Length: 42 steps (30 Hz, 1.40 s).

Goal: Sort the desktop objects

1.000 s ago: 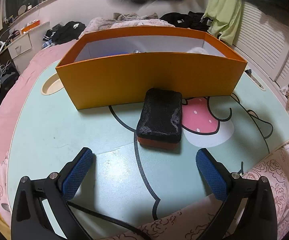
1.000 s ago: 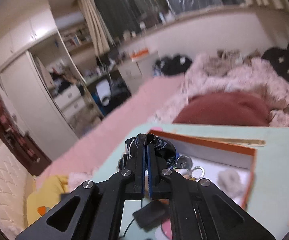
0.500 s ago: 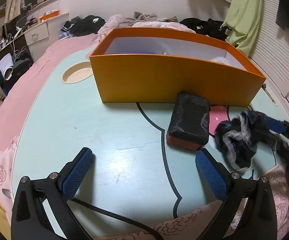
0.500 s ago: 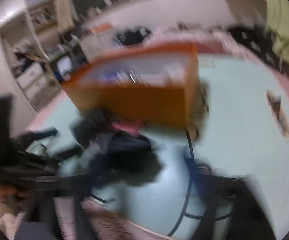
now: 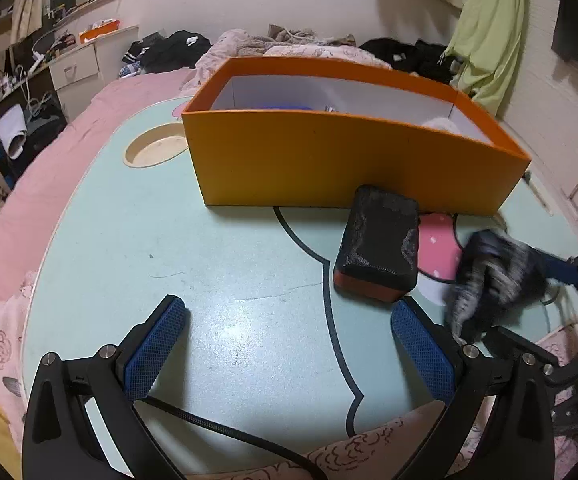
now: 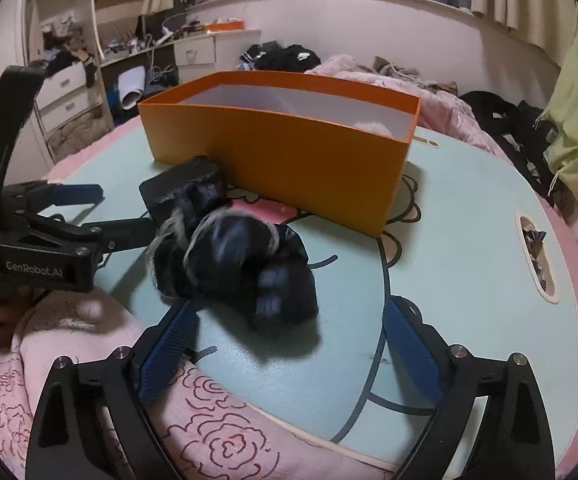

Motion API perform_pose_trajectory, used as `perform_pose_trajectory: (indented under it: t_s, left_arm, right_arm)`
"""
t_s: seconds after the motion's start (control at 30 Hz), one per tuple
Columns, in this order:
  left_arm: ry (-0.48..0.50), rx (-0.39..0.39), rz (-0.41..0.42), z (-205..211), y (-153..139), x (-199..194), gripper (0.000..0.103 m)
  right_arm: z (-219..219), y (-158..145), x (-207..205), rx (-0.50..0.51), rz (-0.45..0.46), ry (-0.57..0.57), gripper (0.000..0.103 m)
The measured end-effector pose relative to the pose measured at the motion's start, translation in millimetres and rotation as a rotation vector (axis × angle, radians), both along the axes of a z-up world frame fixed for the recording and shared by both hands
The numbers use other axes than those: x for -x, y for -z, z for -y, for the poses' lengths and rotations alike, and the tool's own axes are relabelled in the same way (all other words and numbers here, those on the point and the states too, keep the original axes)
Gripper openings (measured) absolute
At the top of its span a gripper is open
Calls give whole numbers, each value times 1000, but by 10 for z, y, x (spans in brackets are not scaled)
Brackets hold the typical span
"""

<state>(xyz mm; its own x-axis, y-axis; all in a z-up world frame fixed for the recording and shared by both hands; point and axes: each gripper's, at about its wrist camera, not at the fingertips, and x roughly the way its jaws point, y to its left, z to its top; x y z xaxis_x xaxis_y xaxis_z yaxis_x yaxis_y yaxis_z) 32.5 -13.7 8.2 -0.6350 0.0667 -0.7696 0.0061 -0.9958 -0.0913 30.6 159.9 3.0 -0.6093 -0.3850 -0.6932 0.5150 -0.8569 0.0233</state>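
Black fuzzy bundle [image 6: 233, 268] lies between the opening right claw [image 6: 289, 344], unpressed.

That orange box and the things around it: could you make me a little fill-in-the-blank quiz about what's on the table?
1. The box on the table is coloured ____.
2. The black case lies ____ the box, not inside it.
3. The dark fluffy bundle lies on the table, between the opening jaws of the ____ gripper.
4. The left gripper holds ____.

Missing words: orange; in front of; right; nothing
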Motion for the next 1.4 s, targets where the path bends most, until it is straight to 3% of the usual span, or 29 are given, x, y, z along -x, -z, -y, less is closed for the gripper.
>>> perform_pose_trajectory:
  t_s: [0.13, 0.2, 0.27, 0.37, 0.47, 0.6, 0.73, 0.9, 1.0, 1.07, 1.1, 1.27, 1.4]
  left_arm:
    - [-5, -117, -45, 150, -77, -64, 103]
    - [-5, -140, -77, 215, -162, -87, 103]
    - [8, -134, -107, 211, -284, -88, 102]
    - [58, -120, -136, 151, -523, 4, 98]
    - [157, -172, -114, 23, -734, 216, 80]
    - [222, -227, 17, -162, -834, 718, 61]
    - [256, -265, 213, -411, -727, 1182, 61]
    - [260, -216, 426, -743, -415, 1484, 61]
    - [228, -191, 413, -787, -417, 1538, 58]
    - [210, -169, 392, -812, -411, 1549, 48]
    - [210, -166, 392, -821, -373, 1540, 48]
    - [234, -207, 330, -755, -343, 1392, 48]
    - [242, -291, 278, -623, -419, 1365, 48]
  right_arm:
    - [-167, -109, -79, 95, -55, 18, 94]
    - [-96, 8, 20, 30, 12, 31, 93]
    - [-9, 69, 44, -38, -6, 34, 94]
    - [-19, 151, 77, -35, -7, 33, 94]
    - [-35, 235, 96, -34, -8, 36, 94]
    - [-38, 219, 101, -33, -8, 36, 94]
    - [-34, 239, 105, -33, -10, 36, 94]
    - [-60, 245, 146, -31, -10, 38, 94]
    - [-84, 284, 157, -30, -12, 39, 94]
    - [-83, 272, 157, -30, -12, 39, 94]
    - [-83, 272, 165, -29, -12, 39, 94]
    - [-111, 312, 186, -28, -15, 42, 94]
    - [-121, 302, 200, -28, -15, 42, 94]
